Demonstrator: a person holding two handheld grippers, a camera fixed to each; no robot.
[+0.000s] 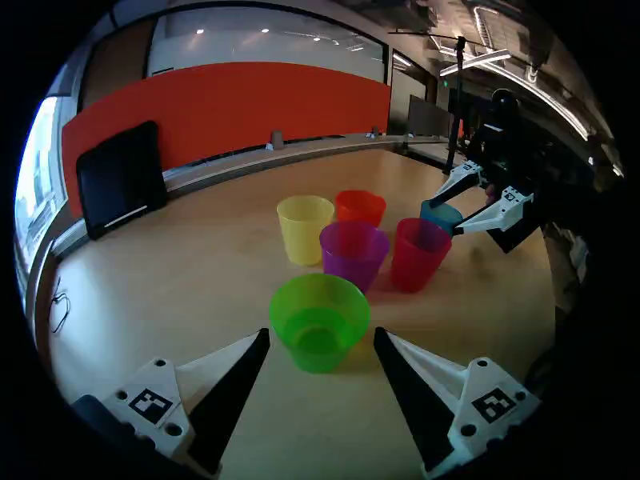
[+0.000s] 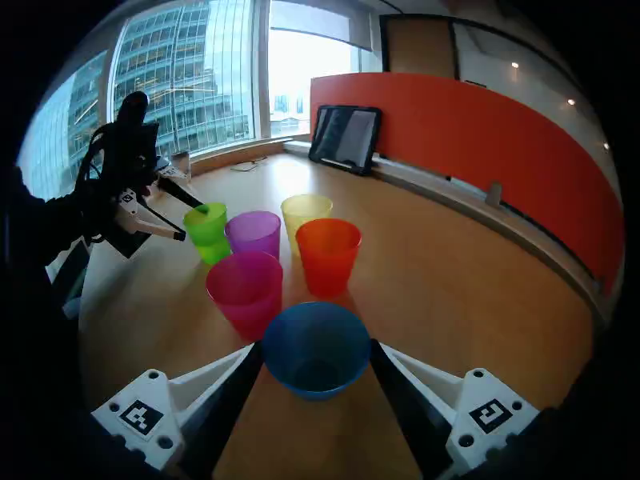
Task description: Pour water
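A green cup (image 1: 318, 320) stands on the wooden table (image 1: 184, 272) between the fingers of my left gripper (image 1: 320, 330). That gripper is open, with a thin gap on each side of the cup. My right gripper (image 2: 314, 345) has a blue cup (image 2: 316, 348) between its fingers, and both tips touch the cup's sides. The left gripper view also shows the right gripper (image 1: 446, 214) around the blue cup (image 1: 440, 214) at the far right. From the right gripper view, the left gripper (image 2: 188, 220) flanks the green cup (image 2: 206, 230). I cannot tell whether any cup holds water.
Between the two held cups stand a yellow cup (image 1: 304, 228), an orange cup (image 1: 360, 206), a purple cup (image 1: 354, 252) and a red cup (image 1: 418, 252), packed close together. A black tablet (image 1: 120, 178) leans against the orange wall panel (image 1: 232, 104).
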